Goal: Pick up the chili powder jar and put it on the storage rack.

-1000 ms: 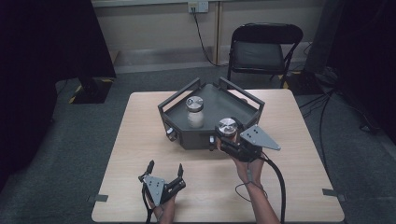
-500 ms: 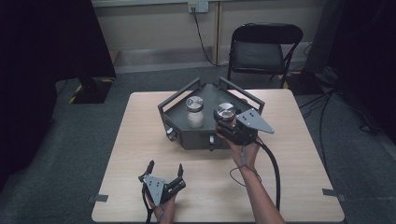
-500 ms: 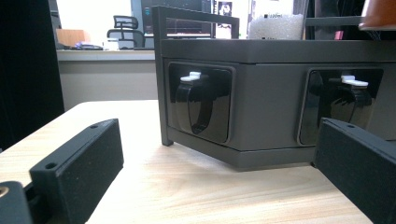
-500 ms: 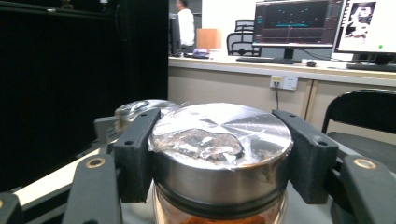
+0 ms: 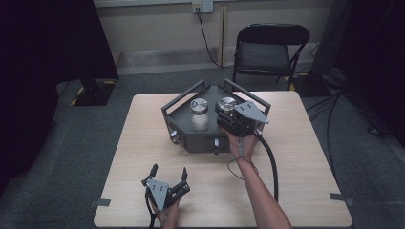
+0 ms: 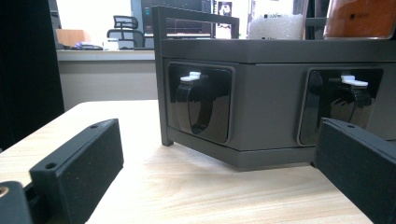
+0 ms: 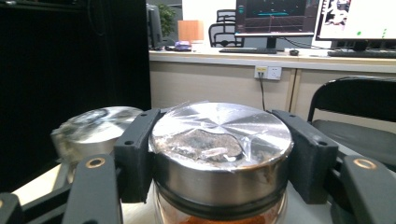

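Jar with orange contents (image 7: 219, 158), steel lid (image 5: 228, 104) wrapped in crinkled clear film, seated on top of dark grey tray stand (image 5: 191, 138) at its right rear part; orange fill visible below lid rim in right gripper view, and again at top right of left gripper view. Clamped at lid level by right gripper (image 7: 219, 151), one black jaw pressed on each side of lid. Right hand (image 5: 239, 140) behind gripper, forearm running back to near table edge, grey three-cornered plate on top, black cable looping along right side of forearm.

Second jar (image 5: 199, 114), white contents, same steel lid, standing just beside first jar on its left, upright, on same tray top; close together, touching or not cannot tell.

Tray stand: raised bar handles at rear corners, two recessed front pockets each holding black latch with white tab (image 6: 194, 77), seen head-on in left gripper view.

Left gripper (image 5: 168, 172) low at near edge of table (image 5: 296, 162), well apart from stand, jaws spread wide, holding nothing, pointing toward stand front.

Black folding chair (image 5: 267, 52) beyond table, grey carpet around
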`<state>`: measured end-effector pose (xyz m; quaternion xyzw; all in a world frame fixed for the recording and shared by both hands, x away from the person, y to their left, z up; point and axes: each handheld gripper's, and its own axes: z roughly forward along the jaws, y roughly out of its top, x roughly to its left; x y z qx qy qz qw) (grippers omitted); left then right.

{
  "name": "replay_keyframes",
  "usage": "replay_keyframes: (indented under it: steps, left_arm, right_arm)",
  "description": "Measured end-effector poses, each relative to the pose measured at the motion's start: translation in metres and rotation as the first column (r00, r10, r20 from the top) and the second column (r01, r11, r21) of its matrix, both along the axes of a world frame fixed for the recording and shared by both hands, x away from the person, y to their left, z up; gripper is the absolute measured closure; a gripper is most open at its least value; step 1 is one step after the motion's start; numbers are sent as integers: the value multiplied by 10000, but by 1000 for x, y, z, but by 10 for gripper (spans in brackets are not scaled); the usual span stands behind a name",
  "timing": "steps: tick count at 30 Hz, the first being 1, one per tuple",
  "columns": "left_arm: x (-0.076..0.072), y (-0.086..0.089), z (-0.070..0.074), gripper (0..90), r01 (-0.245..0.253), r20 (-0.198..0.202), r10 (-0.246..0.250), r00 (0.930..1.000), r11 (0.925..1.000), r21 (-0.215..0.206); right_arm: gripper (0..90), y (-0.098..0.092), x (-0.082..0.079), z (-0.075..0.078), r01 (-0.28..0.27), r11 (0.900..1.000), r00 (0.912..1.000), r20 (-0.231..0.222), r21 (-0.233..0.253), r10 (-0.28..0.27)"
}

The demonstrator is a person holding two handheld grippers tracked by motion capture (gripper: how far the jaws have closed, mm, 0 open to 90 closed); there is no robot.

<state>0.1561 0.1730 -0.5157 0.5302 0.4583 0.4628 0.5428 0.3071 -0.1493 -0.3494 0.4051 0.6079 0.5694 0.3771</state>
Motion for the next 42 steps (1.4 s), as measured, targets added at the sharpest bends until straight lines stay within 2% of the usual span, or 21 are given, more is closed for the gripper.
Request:
replay_keyframes:
  steps: [8, 15, 27, 30, 42]
  left_arm:
    - [0, 0, 0, 12, 18, 0, -18, 10000, 10000, 2]
    - [0, 1, 0, 11, 57, 4, -57, 10000, 10000, -2]
    - [0, 1, 0, 10, 56, 1, -56, 10000, 10000, -1]
    - [0, 1, 0, 9, 56, 4, -56, 10000, 10000, -1]
    - [0, 1, 0, 9, 54, 3, -54, 10000, 10000, 1]
  right_arm:
    - [350, 2, 14, 0, 268, 9996, 9994, -220, -68, -269]
    - [350, 1, 22, -4, 241, 9997, 9987, -437, -94, -245]
    - [350, 3, 20, -9, 237, 9993, 9993, -284, -305, -246]
    - [349, 2, 20, -10, 236, 9996, 9992, -322, -172, -242]
    - [349, 4, 19, -11, 302, 9994, 9990, -314, -154, -307]
